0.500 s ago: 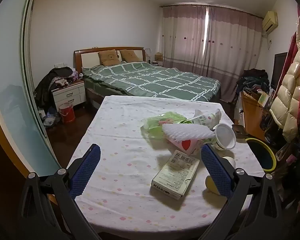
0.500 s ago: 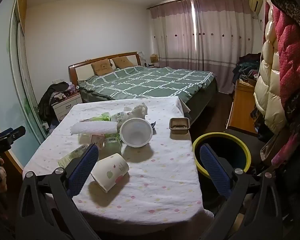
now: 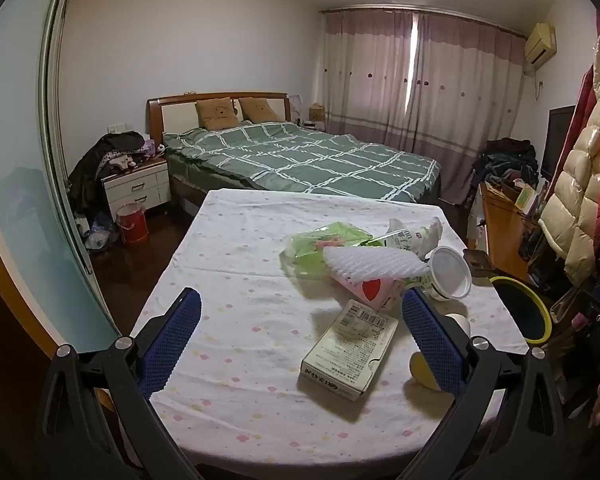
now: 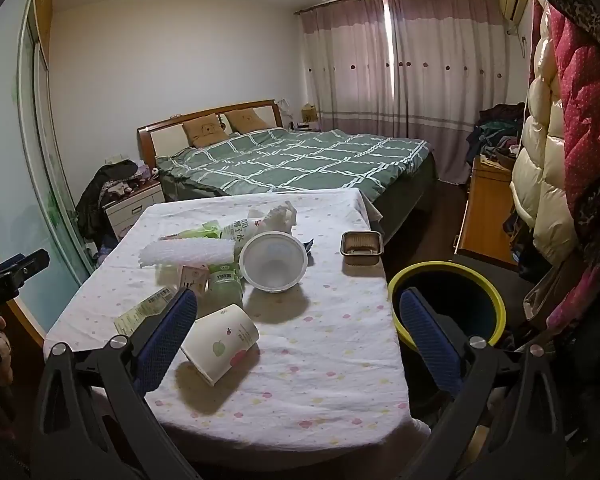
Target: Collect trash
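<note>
Trash lies on a table with a white dotted cloth (image 3: pixel 240 264). A flat cardboard box (image 3: pixel 350 352) lies nearest my left gripper (image 3: pixel 300 338), which is open and empty above the near table edge. Behind it are white foam netting (image 3: pixel 374 262), a green plastic bag (image 3: pixel 324 242), a white plastic bowl (image 3: pixel 450 274) on its side and a crumpled bottle wrapper (image 3: pixel 414 234). My right gripper (image 4: pixel 298 330) is open and empty over the table (image 4: pixel 332 344). A paper cup (image 4: pixel 220 342) on its side lies by its left finger. The bowl (image 4: pixel 274 262) and a small brown tray (image 4: pixel 361 246) lie farther off.
A yellow-rimmed black bin (image 4: pixel 448 300) stands on the floor at the table's right side; it also shows in the left wrist view (image 3: pixel 520 308). A green bed (image 3: pixel 300 160) stands beyond the table. Coats (image 4: pixel 572 140) hang at the right, a wooden cabinet (image 4: pixel 484 216) below them.
Both grippers have shifted very slightly; the views are nearly the same. Nothing on the table has moved.
</note>
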The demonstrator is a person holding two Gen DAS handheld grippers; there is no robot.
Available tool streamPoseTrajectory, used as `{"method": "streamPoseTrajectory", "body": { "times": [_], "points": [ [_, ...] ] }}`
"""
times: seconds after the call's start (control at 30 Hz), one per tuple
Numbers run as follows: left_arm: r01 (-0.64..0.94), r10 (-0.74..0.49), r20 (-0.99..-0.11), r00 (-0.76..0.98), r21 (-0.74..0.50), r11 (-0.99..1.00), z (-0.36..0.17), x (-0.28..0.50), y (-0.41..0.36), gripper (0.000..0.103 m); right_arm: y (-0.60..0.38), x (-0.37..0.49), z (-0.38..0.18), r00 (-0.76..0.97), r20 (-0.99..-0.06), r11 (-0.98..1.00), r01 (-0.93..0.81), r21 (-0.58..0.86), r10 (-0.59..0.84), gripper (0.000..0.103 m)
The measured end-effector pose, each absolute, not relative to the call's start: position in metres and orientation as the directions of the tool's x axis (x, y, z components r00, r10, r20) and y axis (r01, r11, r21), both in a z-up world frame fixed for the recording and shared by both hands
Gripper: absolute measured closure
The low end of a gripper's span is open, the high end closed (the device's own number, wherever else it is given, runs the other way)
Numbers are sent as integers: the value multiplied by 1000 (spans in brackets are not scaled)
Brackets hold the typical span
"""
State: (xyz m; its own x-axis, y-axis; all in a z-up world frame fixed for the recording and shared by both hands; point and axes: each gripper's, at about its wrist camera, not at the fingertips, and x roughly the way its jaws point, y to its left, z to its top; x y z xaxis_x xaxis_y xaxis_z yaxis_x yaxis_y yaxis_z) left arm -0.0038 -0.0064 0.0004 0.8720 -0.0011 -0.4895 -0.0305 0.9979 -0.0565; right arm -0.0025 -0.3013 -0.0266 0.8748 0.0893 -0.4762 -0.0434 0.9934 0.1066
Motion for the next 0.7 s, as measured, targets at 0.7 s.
{"method": "streamPoseTrajectory", "body": {
  "times": [0.7],
  "points": [
    [-25, -8, -491, 871, -61, 998, -1, -1, -2, 4, -303, -1, -29, 874, -479, 993, -37, 111, 86, 6]
  ]
}}
